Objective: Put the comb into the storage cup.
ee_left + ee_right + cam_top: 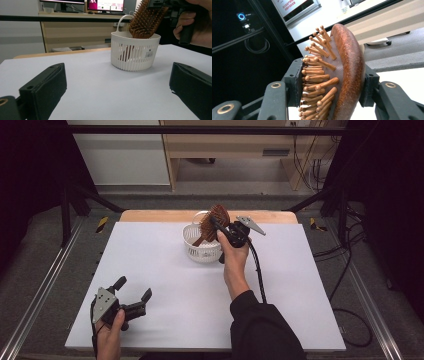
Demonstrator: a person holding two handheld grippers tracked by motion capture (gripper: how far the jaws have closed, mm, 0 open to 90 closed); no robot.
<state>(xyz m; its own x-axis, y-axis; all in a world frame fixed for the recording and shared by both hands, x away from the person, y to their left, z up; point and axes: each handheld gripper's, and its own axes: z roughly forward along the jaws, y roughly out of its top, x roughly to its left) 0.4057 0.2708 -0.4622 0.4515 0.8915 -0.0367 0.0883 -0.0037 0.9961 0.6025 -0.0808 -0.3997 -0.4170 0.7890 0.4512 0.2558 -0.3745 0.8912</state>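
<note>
The white worktop (165, 285) fills the centre of the high view, kept bare so the work stays in one spot. Above centre stands a white slatted basket (201, 245), which receives the wooden hairbrush (214, 222), handle downward. The right tool (214, 224) pinches the brush head, one jaw on the bristles, one on the rounded back, apparently to steer it in tilted. The brush is reddish-brown with ball-tipped wooden pins. At lower left, the left tool (134, 289) rests spread wide, idle.
</note>
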